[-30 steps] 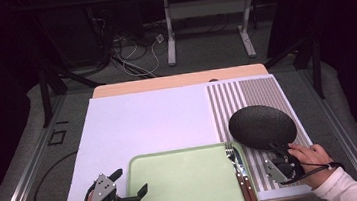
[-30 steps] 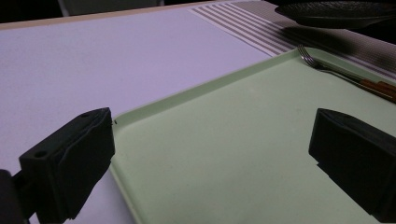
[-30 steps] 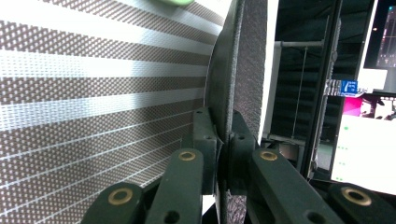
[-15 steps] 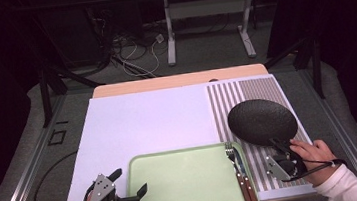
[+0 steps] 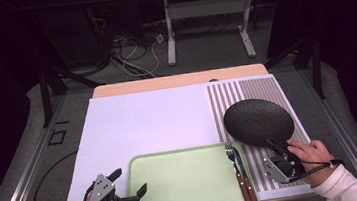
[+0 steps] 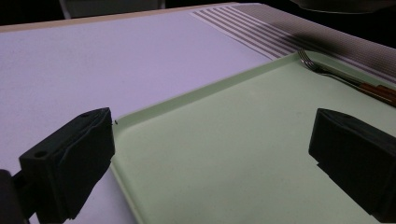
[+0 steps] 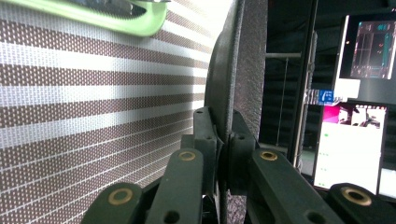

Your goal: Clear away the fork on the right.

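Right gripper (image 5: 278, 151) clamped on the near rim of the black plate (image 5: 258, 121), which sits over the striped mat (image 5: 261, 92) at 2 o'clock from the green tray (image 5: 185, 185). Left gripper (image 5: 131, 182) jaws apart, empty, over the tray's 9 o'clock edge.

The table is seen from above and behind, while the green tray (image 5: 190, 179) is viewed low between the left gripper's fingers (image 6: 70, 163) and the dark plate (image 7: 233, 70) edge-on, close beyond the right's.
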`<state>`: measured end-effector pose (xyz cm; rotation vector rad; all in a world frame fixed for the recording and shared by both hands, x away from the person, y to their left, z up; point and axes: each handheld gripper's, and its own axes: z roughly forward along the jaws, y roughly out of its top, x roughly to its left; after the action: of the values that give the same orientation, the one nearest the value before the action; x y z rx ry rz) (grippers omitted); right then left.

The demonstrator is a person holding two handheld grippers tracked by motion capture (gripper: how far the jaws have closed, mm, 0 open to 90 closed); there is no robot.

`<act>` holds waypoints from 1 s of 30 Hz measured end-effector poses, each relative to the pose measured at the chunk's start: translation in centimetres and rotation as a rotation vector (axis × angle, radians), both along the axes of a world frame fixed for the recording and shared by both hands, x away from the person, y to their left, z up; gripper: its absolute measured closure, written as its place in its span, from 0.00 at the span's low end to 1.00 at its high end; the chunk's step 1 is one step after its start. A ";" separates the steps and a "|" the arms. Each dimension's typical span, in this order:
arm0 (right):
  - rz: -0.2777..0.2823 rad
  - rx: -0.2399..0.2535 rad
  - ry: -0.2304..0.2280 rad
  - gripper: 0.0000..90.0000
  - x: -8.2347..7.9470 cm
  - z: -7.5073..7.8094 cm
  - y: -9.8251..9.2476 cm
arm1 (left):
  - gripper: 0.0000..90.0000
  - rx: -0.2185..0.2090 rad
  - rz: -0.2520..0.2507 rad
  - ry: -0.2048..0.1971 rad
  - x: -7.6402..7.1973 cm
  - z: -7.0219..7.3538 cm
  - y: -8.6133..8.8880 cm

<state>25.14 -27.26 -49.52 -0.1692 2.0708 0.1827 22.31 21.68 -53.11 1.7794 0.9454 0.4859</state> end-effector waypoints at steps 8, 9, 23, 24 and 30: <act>0.024 -0.019 0.002 0.95 -1.4 0.6 1.1 | 0.01 -0.003 0.003 -0.002 0.0 0.0 0.1; 0.039 -0.011 -0.005 0.95 -1.5 0.6 1.2 | 0.01 -0.002 0.003 -0.002 0.0 0.0 0.1; 0.116 0.006 0.004 0.95 -3.0 0.5 3.7 | 0.01 -0.002 0.008 -0.007 0.0 0.1 0.2; 0.102 0.029 0.010 0.95 -3.2 0.3 3.9 | 0.01 -0.002 0.008 -0.008 0.0 0.1 0.2; 0.168 0.003 0.003 0.95 -3.5 0.5 5.4 | 0.01 -0.001 0.010 -0.007 0.0 0.1 0.3</act>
<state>21.60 -21.88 -49.00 -0.3420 2.0594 0.2892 22.29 21.95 -53.00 1.7716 0.9494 0.4977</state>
